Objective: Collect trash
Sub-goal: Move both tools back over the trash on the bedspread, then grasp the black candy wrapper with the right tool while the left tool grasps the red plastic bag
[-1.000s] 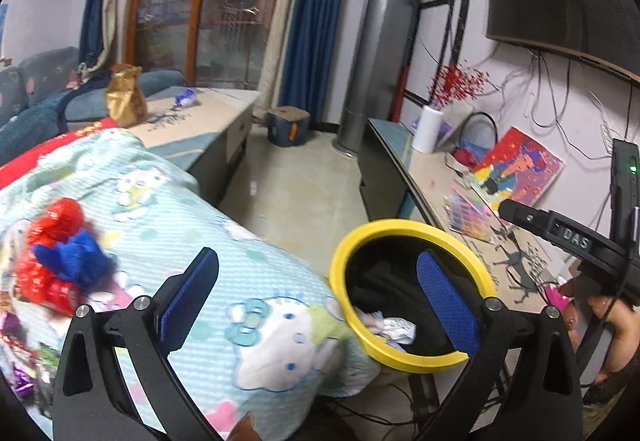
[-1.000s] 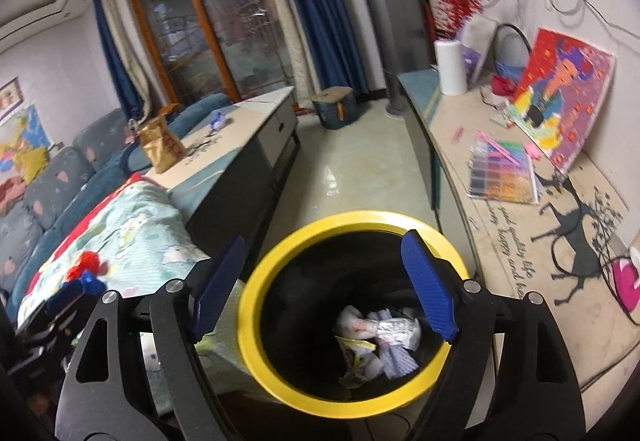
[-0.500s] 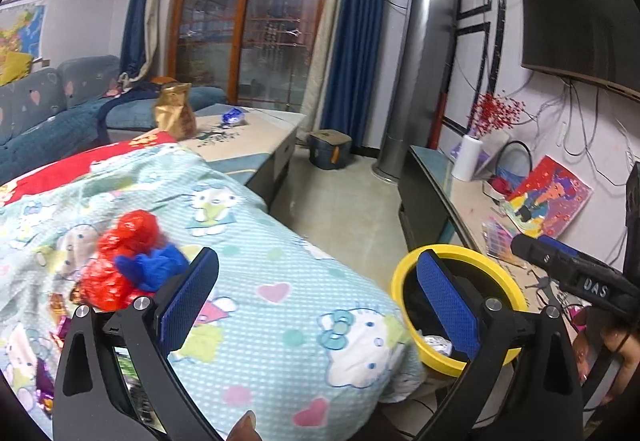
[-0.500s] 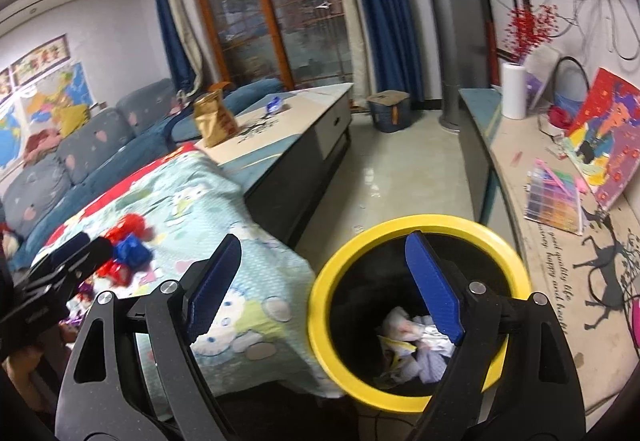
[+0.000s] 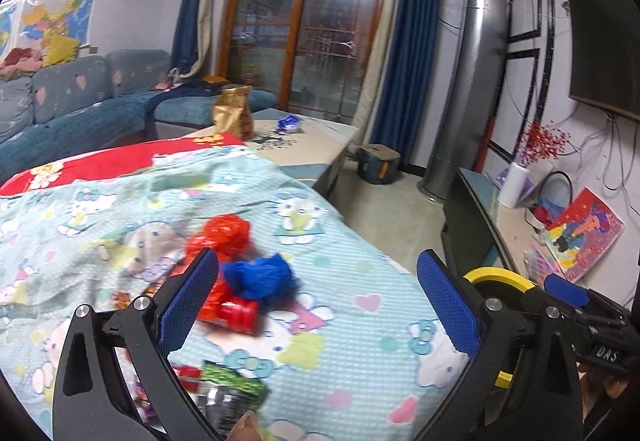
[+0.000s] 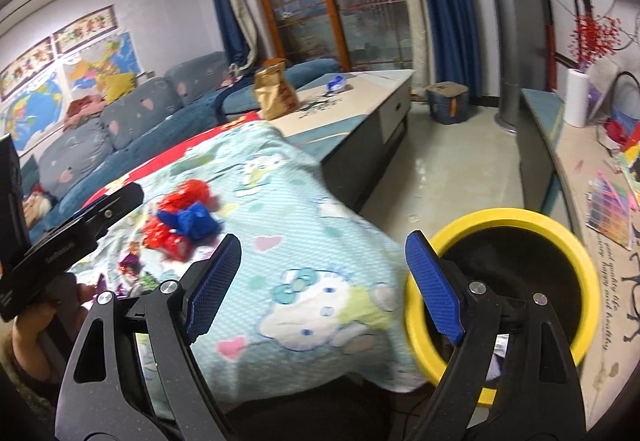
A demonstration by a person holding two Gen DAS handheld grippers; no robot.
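Observation:
Crumpled red trash and a blue wad lie on the light-blue cartoon blanket, with a red piece and a green wrapper nearer me. My left gripper hovers open over this pile, nothing between its blue pads. The same red and blue trash shows left of centre in the right wrist view. My right gripper is open and empty above the blanket's edge, beside the yellow-rimmed black bin. The bin's rim peeks out behind my left gripper's right finger.
A low table with a gold bag stands beyond the blanket. A blue sofa runs along the left. A TV bench with paints and a paper roll lines the right wall. Tiled floor lies between.
Both grippers swung left, away from the bin toward the blanket. The trash pile now sits between the left gripper's fingers in view; the bin has slid to the right edge of both views.

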